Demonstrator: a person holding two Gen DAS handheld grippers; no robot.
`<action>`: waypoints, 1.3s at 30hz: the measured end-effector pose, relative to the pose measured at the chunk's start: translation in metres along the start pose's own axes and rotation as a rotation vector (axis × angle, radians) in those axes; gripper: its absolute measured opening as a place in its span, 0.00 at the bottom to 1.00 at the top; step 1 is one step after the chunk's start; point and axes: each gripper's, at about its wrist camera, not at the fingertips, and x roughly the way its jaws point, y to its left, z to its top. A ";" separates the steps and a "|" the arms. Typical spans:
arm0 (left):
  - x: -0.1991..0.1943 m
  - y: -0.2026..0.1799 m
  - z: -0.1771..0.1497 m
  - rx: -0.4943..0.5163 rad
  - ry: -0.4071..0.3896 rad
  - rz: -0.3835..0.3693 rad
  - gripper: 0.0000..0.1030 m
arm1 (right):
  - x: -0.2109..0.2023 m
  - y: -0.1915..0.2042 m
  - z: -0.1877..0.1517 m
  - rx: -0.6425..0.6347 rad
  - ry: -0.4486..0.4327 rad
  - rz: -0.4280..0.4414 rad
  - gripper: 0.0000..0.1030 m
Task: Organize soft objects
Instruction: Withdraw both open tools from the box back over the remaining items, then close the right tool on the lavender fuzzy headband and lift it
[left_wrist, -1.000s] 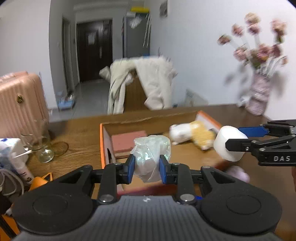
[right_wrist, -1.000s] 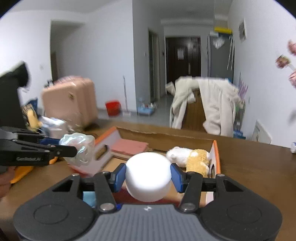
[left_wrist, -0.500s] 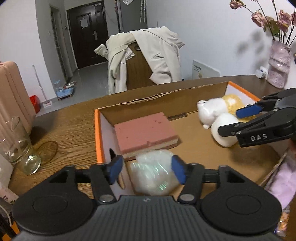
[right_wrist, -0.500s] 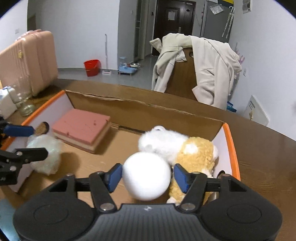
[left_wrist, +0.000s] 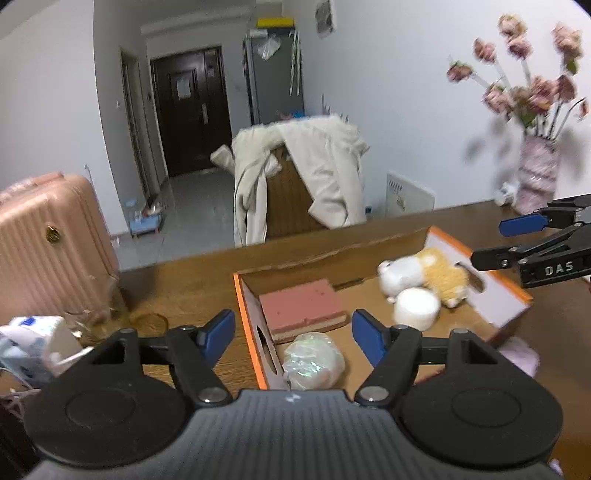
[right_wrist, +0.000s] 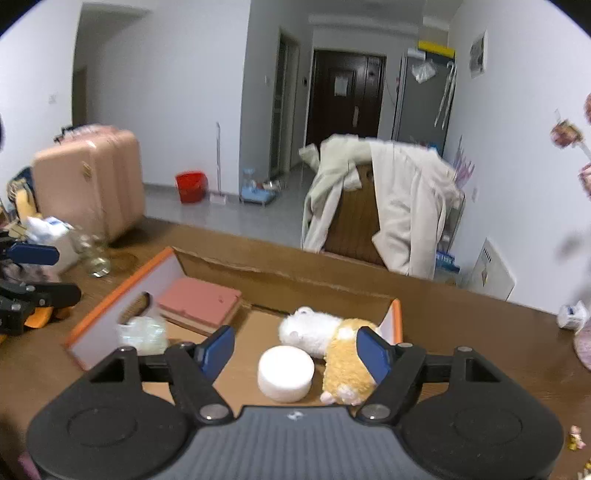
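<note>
An orange-edged cardboard box (left_wrist: 498, 284) (right_wrist: 114, 295) sits on the wooden table. In it lie a pink sponge (left_wrist: 301, 308) (right_wrist: 199, 301), a crinkly clear plastic ball (left_wrist: 314, 360) (right_wrist: 142, 332), a white foam cylinder (left_wrist: 415, 308) (right_wrist: 286, 373) and a white-and-yellow plush toy (left_wrist: 424, 275) (right_wrist: 332, 339). My left gripper (left_wrist: 293, 338) is open and empty, above the box's near left corner. My right gripper (right_wrist: 295, 350) is open and empty, above the foam cylinder; it also shows in the left wrist view (left_wrist: 491, 240).
A vase of pink flowers (left_wrist: 535, 177) stands at the table's far right. A glass (right_wrist: 92, 254) and tissue pack (left_wrist: 33, 339) sit left of the box. A pale purple soft thing (left_wrist: 519, 358) lies right of the box. A coat-draped chair (left_wrist: 303, 181) stands behind the table.
Both grippers have opened and pulled back up from the box. The plastic ball and the foam cylinder now lie loose inside the box.
</note>
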 end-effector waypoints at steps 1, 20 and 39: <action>-0.014 -0.002 -0.001 0.004 -0.015 -0.001 0.71 | -0.016 0.000 -0.001 0.003 -0.016 0.006 0.71; -0.205 -0.084 -0.125 -0.103 -0.135 -0.120 0.79 | -0.213 0.031 -0.170 0.083 -0.116 0.091 0.78; -0.073 -0.138 -0.095 -0.182 0.067 -0.255 0.49 | -0.141 -0.032 -0.178 0.290 -0.078 0.164 0.59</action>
